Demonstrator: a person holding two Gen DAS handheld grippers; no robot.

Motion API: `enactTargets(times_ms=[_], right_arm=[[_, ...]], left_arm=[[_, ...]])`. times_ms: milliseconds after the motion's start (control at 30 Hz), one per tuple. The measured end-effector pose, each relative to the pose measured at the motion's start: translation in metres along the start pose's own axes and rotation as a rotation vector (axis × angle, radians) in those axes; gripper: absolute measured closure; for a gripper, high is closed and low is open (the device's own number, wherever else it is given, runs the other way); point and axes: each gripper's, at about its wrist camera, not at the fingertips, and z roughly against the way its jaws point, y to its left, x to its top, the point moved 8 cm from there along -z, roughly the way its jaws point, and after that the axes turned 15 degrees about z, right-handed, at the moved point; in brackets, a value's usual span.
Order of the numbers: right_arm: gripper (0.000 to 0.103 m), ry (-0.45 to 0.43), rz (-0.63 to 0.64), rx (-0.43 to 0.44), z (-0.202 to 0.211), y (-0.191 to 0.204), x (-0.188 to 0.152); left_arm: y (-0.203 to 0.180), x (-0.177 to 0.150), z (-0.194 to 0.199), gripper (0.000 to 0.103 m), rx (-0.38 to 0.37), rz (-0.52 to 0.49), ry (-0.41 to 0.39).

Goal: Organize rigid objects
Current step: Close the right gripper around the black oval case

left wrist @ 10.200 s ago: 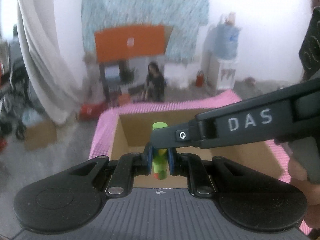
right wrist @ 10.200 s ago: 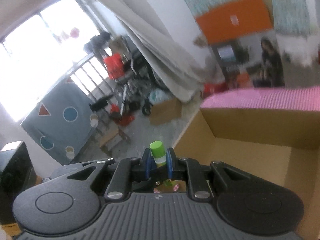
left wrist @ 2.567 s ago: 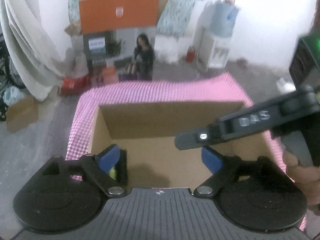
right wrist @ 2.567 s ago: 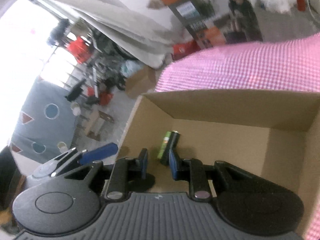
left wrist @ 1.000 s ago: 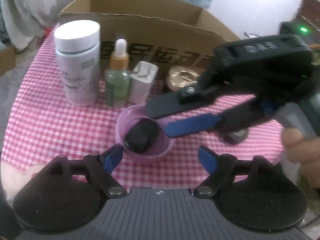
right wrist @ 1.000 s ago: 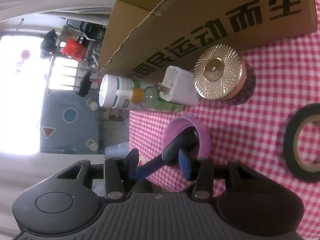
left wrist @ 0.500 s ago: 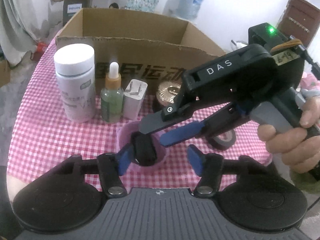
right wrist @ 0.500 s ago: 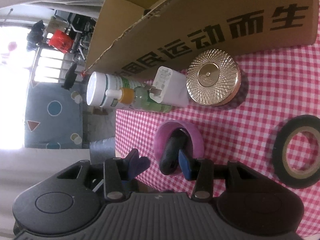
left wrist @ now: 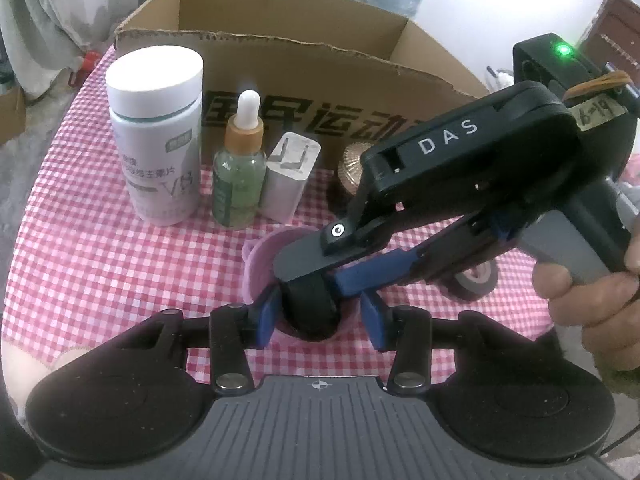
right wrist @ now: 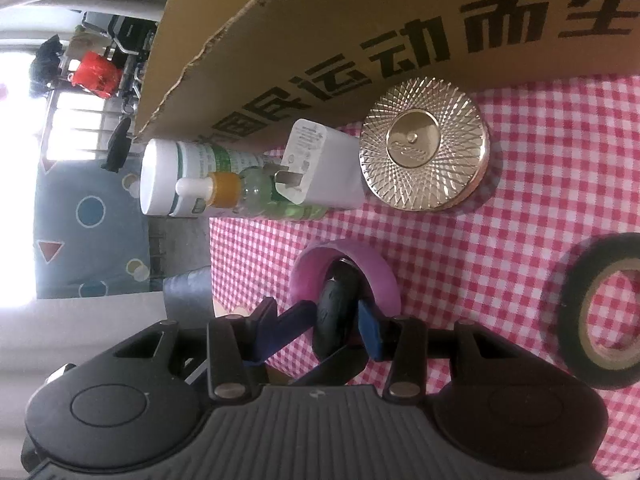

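Fob (right wrist: 335, 308): black, smooth, rigid, probably light; stands on edge in pink cup (left wrist: 260, 256). Right gripper (right wrist: 334, 326) clamps its flat faces. Left gripper (left wrist: 318, 316), closing, straddles cup; contact unclear. Box (left wrist: 320, 76) behind.

A smooth black oval object (left wrist: 308, 308) stands on end inside a small pink cup (right wrist: 384, 280) on the checked tablecloth (left wrist: 100, 260).
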Motion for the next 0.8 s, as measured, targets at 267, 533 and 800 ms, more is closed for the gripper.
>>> enactTargets(times_ms=[267, 533, 800], right_arm=[[0.068, -0.058, 0.018, -0.012, -0.005, -0.003, 0.004], [0.081, -0.085, 0.037, -0.008, -0.001, -0.006, -0.001], [0.081, -0.111, 0.067, 0.015, 0.008, 0.001, -0.007]], left_arm=[[-0.006, 0.010, -0.018, 0.058, -0.007, 0.028, 0.036], [-0.009, 0.013, -0.027, 0.059, -0.009, 0.047, 0.029], [-0.004, 0.007, -0.014, 0.061, 0.000, 0.046, -0.003]])
